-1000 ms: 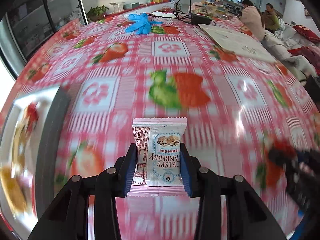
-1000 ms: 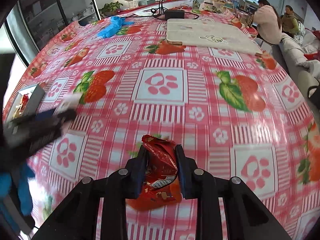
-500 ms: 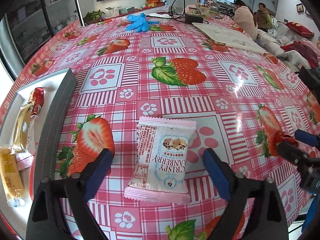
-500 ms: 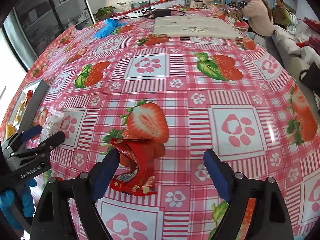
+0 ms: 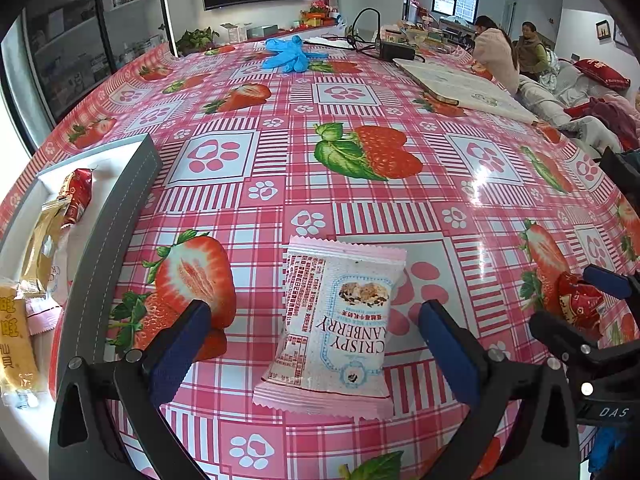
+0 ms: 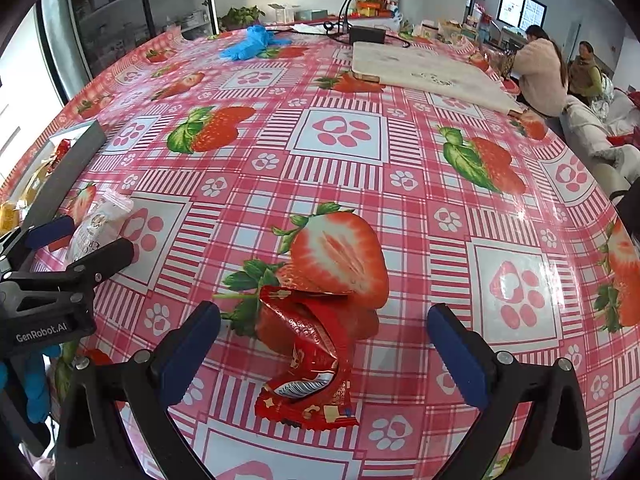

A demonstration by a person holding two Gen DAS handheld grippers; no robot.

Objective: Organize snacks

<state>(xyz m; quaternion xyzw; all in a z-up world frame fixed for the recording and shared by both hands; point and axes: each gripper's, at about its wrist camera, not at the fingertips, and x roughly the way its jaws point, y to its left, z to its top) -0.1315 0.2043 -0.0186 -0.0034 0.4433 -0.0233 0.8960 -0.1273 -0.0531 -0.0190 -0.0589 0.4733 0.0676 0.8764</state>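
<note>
A pink-and-white cranberry crisp packet [image 5: 332,328] lies flat on the strawberry tablecloth. My left gripper [image 5: 314,312] straddles it with its jaws opening wide, and the pads stand clear of the packet. A crumpled red snack packet [image 6: 312,356] lies on the cloth between the pads of my right gripper [image 6: 324,312], whose jaws are also opening and do not touch it. At the left stands a grey-walled tray [image 5: 116,216] holding a red packet [image 5: 78,196], a gold packet [image 5: 40,248] and a yellow one [image 5: 12,344].
Blue gloves [image 5: 288,56], a black box with cables [image 5: 396,50] and a white mat [image 5: 460,84] lie at the table's far side. Two people [image 5: 496,56] sit beyond the far right corner. The table's near edge runs just below both grippers.
Both grippers went from shut on their packets to wide open. The cranberry packet and the red packet were let go and now lie on the cloth.
</note>
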